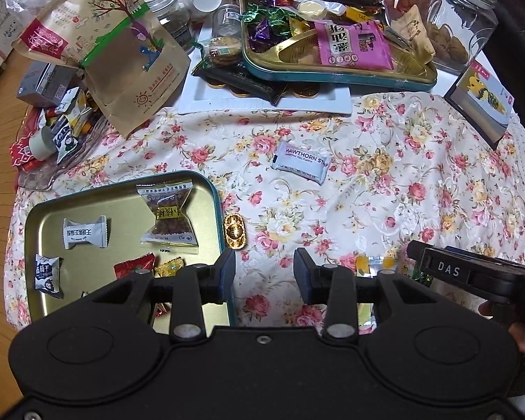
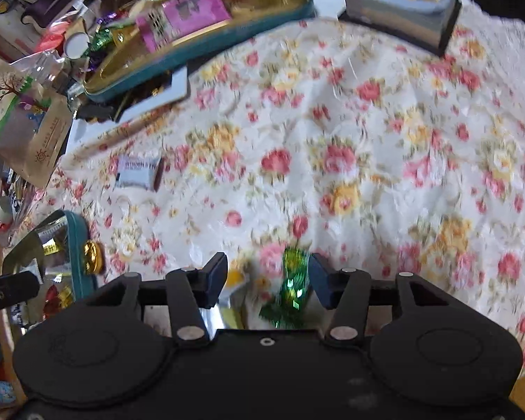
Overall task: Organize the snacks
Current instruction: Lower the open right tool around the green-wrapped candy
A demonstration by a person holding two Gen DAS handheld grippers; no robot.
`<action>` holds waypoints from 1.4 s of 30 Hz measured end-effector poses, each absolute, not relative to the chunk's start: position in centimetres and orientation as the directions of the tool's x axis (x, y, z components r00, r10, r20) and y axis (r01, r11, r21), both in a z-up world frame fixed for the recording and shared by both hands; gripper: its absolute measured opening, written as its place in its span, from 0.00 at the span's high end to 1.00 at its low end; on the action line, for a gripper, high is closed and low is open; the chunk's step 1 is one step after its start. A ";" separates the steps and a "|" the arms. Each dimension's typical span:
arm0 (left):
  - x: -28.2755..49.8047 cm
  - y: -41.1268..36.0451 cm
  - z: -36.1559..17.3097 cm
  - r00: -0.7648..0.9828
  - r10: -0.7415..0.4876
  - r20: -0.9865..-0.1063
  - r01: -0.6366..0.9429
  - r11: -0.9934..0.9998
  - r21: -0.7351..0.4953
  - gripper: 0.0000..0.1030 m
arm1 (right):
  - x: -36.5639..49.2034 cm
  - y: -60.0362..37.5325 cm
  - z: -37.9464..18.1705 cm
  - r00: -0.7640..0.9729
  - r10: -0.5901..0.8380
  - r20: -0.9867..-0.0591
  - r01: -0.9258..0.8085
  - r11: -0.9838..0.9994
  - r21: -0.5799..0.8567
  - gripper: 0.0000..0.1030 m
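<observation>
1. The gold tin lid (image 1: 45,217) on the left holds a few wrapped snacks.
2. The left gripper (image 1: 264,273) is partly open, holding nothing.
3. The right gripper (image 2: 267,276) has the green candy (image 2: 292,280) between its fingers, touching the right one; I cannot tell if it is gripped.

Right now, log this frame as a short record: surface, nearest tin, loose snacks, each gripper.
surface: floral tablecloth
near tin: teal-rimmed tin lid, several wrapped sweets inside
loose snacks: hawthorn strip packet; gold ingot candy beside the tin
left gripper: jaws open, nothing between
right gripper: jaws open, green foil candy between them, not clamped
</observation>
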State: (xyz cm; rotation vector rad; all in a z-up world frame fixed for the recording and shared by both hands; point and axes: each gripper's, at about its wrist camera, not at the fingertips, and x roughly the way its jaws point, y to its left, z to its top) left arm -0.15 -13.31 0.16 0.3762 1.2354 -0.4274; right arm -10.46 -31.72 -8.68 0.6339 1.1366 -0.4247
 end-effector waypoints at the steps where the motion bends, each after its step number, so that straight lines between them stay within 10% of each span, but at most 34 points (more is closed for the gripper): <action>1: -0.2 -13.3 0.2 0.269 -0.109 -0.957 0.507 0.861 0.045 0.54 | -10.4 -31.6 -8.7 0.355 -0.008 -0.935 0.612 0.758 0.226 0.48; 13: -0.3 -13.3 0.1 0.265 -0.110 -0.958 0.517 0.855 0.045 0.54 | -10.7 -30.3 -11.0 0.271 -0.090 -0.958 0.623 0.776 0.103 0.47; 18: -0.3 -13.4 -0.1 0.259 -0.103 -0.960 0.518 0.854 0.048 0.54 | -10.0 -28.9 -12.2 0.215 -0.034 -0.976 0.560 0.823 0.095 0.00; 42: -0.3 -13.4 -0.8 0.260 -0.071 -0.963 0.515 0.854 0.076 0.54 | -10.1 -26.9 -12.5 0.180 -0.121 -0.976 0.596 0.803 0.010 0.00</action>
